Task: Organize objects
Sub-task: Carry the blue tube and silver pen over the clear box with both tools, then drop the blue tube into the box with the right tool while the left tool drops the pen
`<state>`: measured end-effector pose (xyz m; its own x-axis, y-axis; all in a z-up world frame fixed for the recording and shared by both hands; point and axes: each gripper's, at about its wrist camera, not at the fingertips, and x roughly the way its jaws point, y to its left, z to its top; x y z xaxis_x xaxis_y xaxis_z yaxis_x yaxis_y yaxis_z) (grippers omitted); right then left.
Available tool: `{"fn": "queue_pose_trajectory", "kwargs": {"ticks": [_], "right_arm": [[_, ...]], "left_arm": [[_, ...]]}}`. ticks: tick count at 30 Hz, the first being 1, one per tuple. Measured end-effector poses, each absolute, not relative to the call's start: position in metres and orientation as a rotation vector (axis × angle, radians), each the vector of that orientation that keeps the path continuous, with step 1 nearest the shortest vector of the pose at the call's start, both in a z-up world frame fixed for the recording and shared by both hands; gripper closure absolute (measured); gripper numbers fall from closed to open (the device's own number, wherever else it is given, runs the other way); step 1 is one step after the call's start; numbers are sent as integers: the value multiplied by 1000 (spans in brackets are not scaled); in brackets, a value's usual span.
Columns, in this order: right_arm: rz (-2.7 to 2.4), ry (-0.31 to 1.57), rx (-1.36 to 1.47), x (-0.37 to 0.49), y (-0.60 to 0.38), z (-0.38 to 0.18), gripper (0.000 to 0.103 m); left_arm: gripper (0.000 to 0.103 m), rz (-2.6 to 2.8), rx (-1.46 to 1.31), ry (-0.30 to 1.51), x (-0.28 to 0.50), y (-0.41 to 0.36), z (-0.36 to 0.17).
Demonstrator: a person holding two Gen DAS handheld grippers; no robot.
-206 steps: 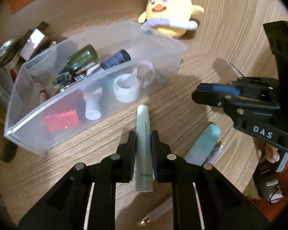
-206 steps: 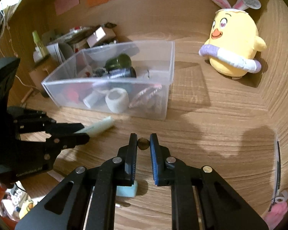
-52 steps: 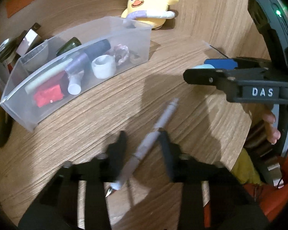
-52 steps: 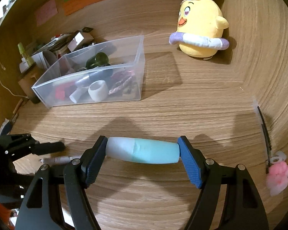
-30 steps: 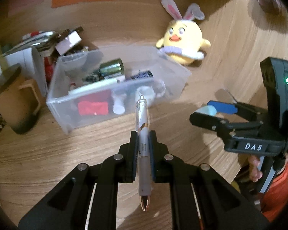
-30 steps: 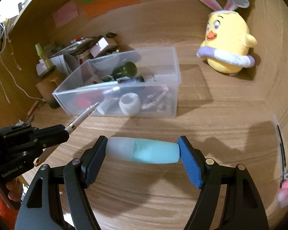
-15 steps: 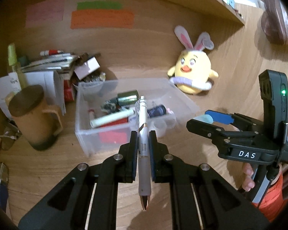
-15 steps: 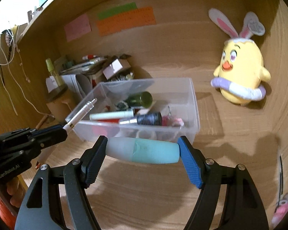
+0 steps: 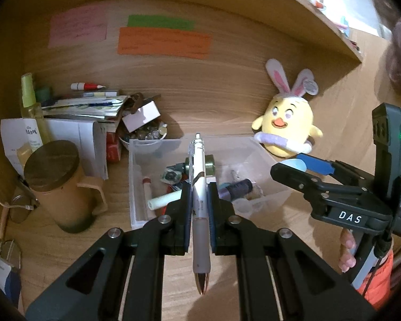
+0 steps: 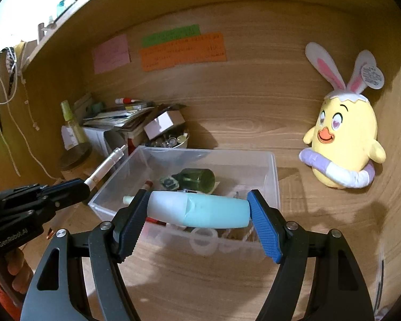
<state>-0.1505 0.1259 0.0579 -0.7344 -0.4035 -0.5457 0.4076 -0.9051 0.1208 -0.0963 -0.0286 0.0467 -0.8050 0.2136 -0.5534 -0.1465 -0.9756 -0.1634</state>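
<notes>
Holding both loads in the air now, I see that each gripper has come up from the desk and stands before the clear bin [image 10: 272, 176], where a second ago the bin was lower and nearer in both views. My left gripper [image 9: 197, 208] has its jaws pressed together on a white pen [image 9: 199, 187], which points forward along the fingers with its metal tip toward me. My right gripper [image 10: 199, 214] is clamped on a pale blue tube [image 10: 200, 212], held crosswise by its two ends, so the jaws stand wide but they are not free.

For the task this means the picking is finished and only the placing remains. The bin already holds a green bottle [image 10: 197, 179], a cream stick [image 9: 163, 202] and other small things; I think there is free floor near its right wall, but the tube hides that part. The yellow plush chick [image 10: 344, 144] and the brown mug [image 9: 61, 187] stay outside, apart from the bin.
</notes>
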Motion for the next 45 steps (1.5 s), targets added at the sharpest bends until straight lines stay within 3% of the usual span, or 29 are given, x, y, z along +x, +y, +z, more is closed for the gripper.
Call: {"fn": "queue_pose_trajectory", "kwargs": {"ticks": [24, 40, 42, 45], "right_arm": [[-2534, 176, 1007, -216, 87, 7, 31], [-2500, 245, 1014, -205, 82, 8, 28], [-2498, 236, 1009, -200, 85, 11, 28], [-2500, 221, 991, -192, 91, 16, 28]], "left_arm": [[93, 2751, -1133, -243, -161, -36, -7], [91, 2726, -1132, -247, -151, -39, 5], [88, 2736, -1118, -237, -147, -39, 9], [75, 2757, -1092, -229, -140, -39, 14]]}}
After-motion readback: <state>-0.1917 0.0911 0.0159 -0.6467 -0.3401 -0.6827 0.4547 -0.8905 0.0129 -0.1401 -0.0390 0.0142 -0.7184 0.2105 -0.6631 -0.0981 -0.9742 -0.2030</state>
